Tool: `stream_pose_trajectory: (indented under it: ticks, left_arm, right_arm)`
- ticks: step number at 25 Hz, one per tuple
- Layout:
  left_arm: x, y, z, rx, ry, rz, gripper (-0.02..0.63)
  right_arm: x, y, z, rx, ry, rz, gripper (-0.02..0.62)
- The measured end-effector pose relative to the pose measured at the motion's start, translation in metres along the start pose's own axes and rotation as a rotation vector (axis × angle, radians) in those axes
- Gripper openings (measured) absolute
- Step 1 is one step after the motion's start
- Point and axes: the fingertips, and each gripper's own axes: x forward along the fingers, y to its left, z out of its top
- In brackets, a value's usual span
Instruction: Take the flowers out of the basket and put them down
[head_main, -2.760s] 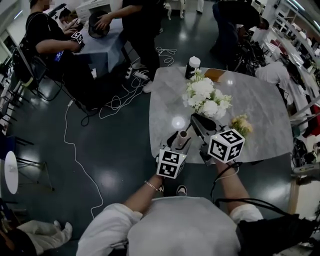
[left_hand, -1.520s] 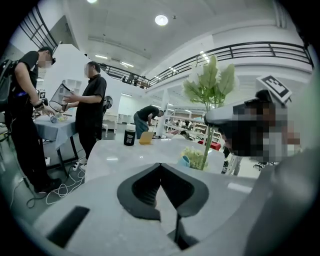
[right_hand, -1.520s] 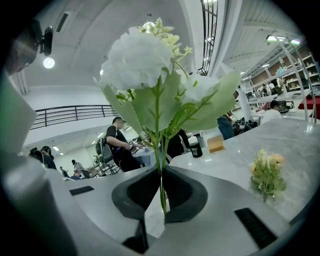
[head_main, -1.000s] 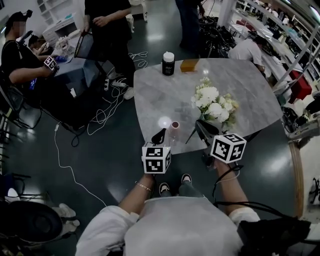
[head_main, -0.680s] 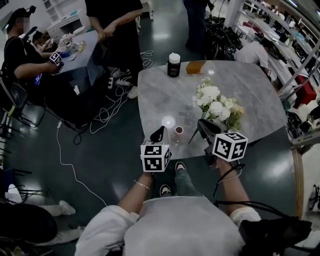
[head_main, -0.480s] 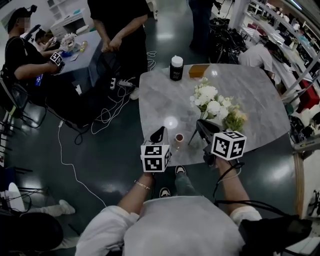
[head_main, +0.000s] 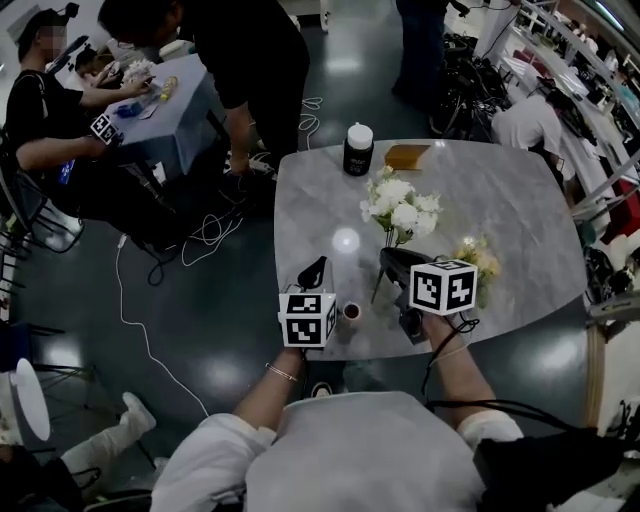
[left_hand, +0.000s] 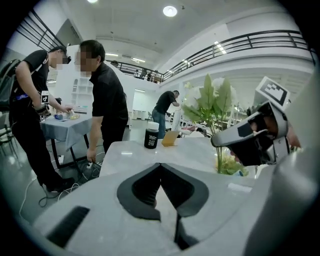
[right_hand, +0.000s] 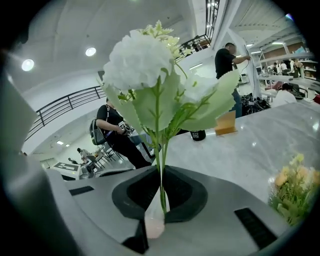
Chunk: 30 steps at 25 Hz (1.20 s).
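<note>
My right gripper (head_main: 388, 260) (right_hand: 161, 189) is shut on the thin green stem of a white flower bunch (head_main: 395, 208) (right_hand: 150, 65), which stands upright over the middle of the grey marble table (head_main: 500, 190). A small bunch of yellow flowers (head_main: 480, 262) (right_hand: 295, 185) lies on the table to its right. My left gripper (head_main: 313, 270) (left_hand: 160, 166) is shut and empty, low over the table's front left part. In the left gripper view the right gripper (left_hand: 250, 140) and the bunch's leaves (left_hand: 212, 100) show on the right. No basket is in view.
A black jar with a white lid (head_main: 358, 150) (left_hand: 151, 136) and a brown box (head_main: 408, 156) (right_hand: 226, 124) stand at the table's far edge. A small round cup (head_main: 351, 311) sits near the front edge. People stand and sit by a second table (head_main: 165, 110) at the far left; cables lie on the floor.
The right gripper has carried the white bunch left, away from the yellow flowers, which stay on the table. The left gripper has also shifted left. A standing person has bent over the far table.
</note>
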Motion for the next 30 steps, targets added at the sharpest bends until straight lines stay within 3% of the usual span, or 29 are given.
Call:
stream_pose_trajectory:
  ticks: [8, 22, 30]
  left_arm:
    - [0.026, 0.013, 0.006, -0.017, 0.026, 0.036, 0.009]
    - [0.06, 0.036, -0.014, -0.067, 0.098, 0.071, 0.009]
    - [0.077, 0.047, -0.023, -0.081, 0.129, 0.079, 0.009]
  right_arm:
    - [0.044, -0.013, 0.0, 0.037, 0.099, 0.033, 0.025]
    - [0.105, -0.039, -0.031, 0.074, 0.292, 0.004, 0.025]
    - [0.127, -0.052, -0.041, 0.11, 0.344, -0.014, 0.025]
